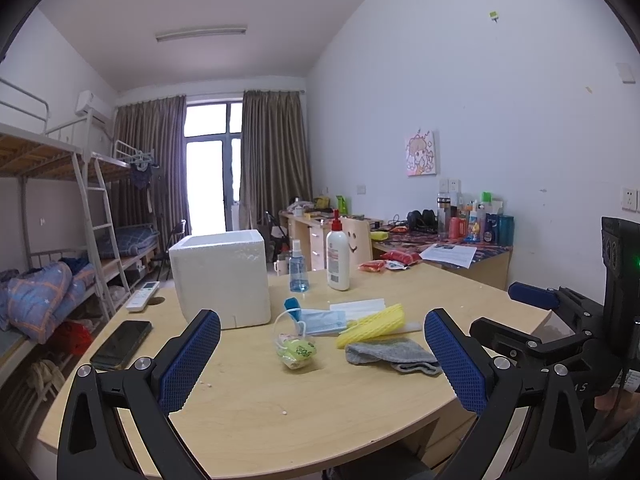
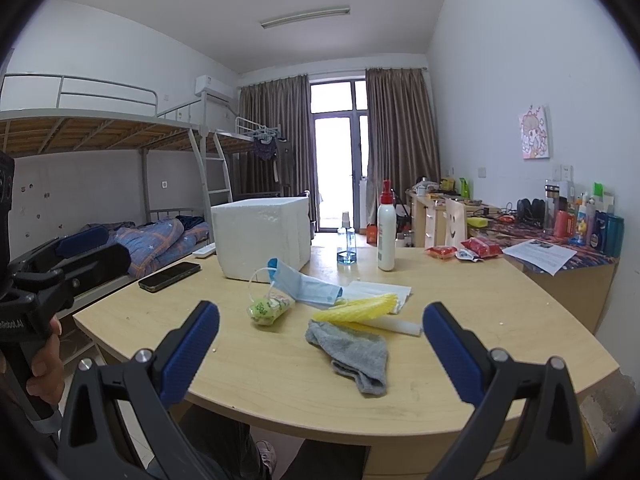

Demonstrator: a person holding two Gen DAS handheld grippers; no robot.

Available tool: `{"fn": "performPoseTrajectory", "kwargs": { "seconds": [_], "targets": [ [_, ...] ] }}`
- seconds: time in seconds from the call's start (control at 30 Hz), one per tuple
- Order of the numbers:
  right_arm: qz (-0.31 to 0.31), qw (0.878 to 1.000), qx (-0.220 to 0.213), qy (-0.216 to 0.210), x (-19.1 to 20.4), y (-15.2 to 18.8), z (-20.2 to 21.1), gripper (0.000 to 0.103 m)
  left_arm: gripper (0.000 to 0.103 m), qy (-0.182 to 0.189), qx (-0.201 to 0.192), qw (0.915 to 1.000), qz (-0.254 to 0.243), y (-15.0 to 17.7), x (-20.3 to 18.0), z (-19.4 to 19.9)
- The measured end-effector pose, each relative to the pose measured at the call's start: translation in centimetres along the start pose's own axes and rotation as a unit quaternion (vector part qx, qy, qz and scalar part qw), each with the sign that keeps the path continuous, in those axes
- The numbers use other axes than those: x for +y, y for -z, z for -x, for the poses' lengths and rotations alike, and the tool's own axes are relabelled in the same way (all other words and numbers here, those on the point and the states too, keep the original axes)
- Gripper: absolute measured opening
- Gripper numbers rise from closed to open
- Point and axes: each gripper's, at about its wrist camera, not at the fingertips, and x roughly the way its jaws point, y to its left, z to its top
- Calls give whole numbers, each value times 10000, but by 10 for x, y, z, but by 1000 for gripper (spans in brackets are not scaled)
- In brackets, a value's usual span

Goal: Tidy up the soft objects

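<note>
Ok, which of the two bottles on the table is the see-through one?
The small spray bottle with blue liquid; the taller red-capped bottle beside it is opaque white.

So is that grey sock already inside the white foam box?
No, the grey sock lies flat on the wooden table, apart from the white foam box standing farther back.

**Count of things on the table**

One white foam box (image 1: 222, 280) stood there. There was one grey sock (image 2: 352, 354), one blue face mask (image 2: 306, 286), one yellow foam net (image 2: 356, 307) and one green packet (image 2: 266, 309). Two bottles stood behind: a spray bottle (image 1: 298, 268) and a lotion bottle (image 1: 338, 254). One phone (image 1: 122, 344) and one remote (image 1: 143, 295) lay nearby.
</note>
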Motion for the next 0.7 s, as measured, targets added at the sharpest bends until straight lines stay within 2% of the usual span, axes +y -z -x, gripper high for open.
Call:
{"fn": "performPoseTrajectory", "kwargs": {
  "seconds": [0.7],
  "targets": [
    [8, 10000, 26, -6, 1, 2, -2, 103, 102, -28, 1, 10000, 6, 3, 1, 0]
  ]
}}
